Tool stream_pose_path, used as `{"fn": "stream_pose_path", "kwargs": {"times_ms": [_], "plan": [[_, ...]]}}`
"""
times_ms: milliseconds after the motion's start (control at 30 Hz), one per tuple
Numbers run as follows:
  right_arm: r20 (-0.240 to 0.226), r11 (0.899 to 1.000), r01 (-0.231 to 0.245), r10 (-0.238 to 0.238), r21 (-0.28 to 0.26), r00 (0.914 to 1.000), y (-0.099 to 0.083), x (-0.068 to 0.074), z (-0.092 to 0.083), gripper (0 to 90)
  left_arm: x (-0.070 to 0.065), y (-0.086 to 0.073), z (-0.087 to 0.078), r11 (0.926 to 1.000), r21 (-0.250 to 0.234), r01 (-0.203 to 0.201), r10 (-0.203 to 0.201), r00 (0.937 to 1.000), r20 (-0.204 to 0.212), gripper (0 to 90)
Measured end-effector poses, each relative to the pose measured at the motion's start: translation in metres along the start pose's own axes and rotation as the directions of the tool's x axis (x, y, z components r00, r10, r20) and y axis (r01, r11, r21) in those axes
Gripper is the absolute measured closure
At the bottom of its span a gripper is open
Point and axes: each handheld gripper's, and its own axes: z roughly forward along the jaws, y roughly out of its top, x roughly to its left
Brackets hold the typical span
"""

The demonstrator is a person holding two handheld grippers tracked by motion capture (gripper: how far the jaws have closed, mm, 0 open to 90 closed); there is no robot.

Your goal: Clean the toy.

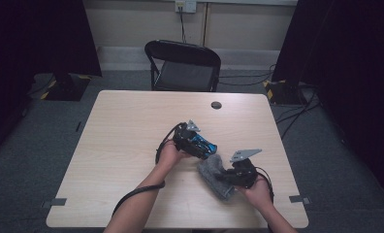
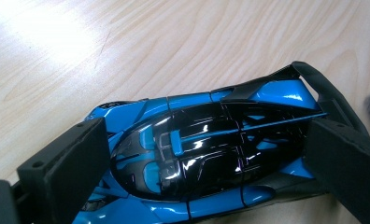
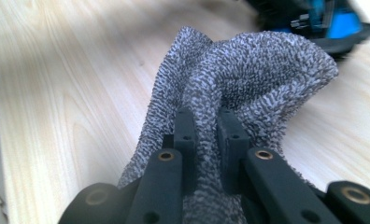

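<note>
A glossy blue and black toy car (image 2: 206, 154) sits gripped between the two black jaws of my left gripper (image 1: 205, 148), which is shut on its sides; in the high view the toy car (image 1: 203, 144) is near the middle of the wooden table (image 1: 127, 131). My right gripper (image 3: 205, 127) is shut on a fold of a grey textured cloth (image 3: 248, 70). In the high view the grey cloth (image 1: 213, 170) lies just right of the car, bunched in front of the right gripper (image 1: 223, 175). The car's blue tail (image 3: 335, 21) shows beyond the cloth.
A black folding chair (image 1: 185, 65) stands beyond the table's far edge. A dark round grommet (image 1: 216, 105) is set in the tabletop near the back. Cables trail over the grey floor at the right. Black curtains hang on both sides.
</note>
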Motion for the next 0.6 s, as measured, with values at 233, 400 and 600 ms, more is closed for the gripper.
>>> {"fn": "stream_pose_path", "kwargs": {"times_ms": [233, 400, 600], "plan": [[0.08, 0.997, -0.067, 0.071, -0.048, 0.9943, -0.005, -0.026, -0.036, 81.2, 0.0, -0.001, 0.0, 1.0, -0.007, 0.003, -0.003, 1.0, 0.001, 0.6], [0.16, 0.994, -0.088, 0.096, -0.06, 0.9823, -0.003, -0.045, -0.047, 81.0, 0.0, -0.001, 0.0, 1.0, -0.007, 0.003, -0.003, 1.0, 0.0, 0.7], [0.22, 0.991, -0.123, 0.131, -0.054, 0.9665, 0.001, -0.063, -0.036, 80.7, 0.0, 0.0, 0.0, 1.0, -0.006, 0.003, -0.003, 1.0, 0.001, 0.6]]}}
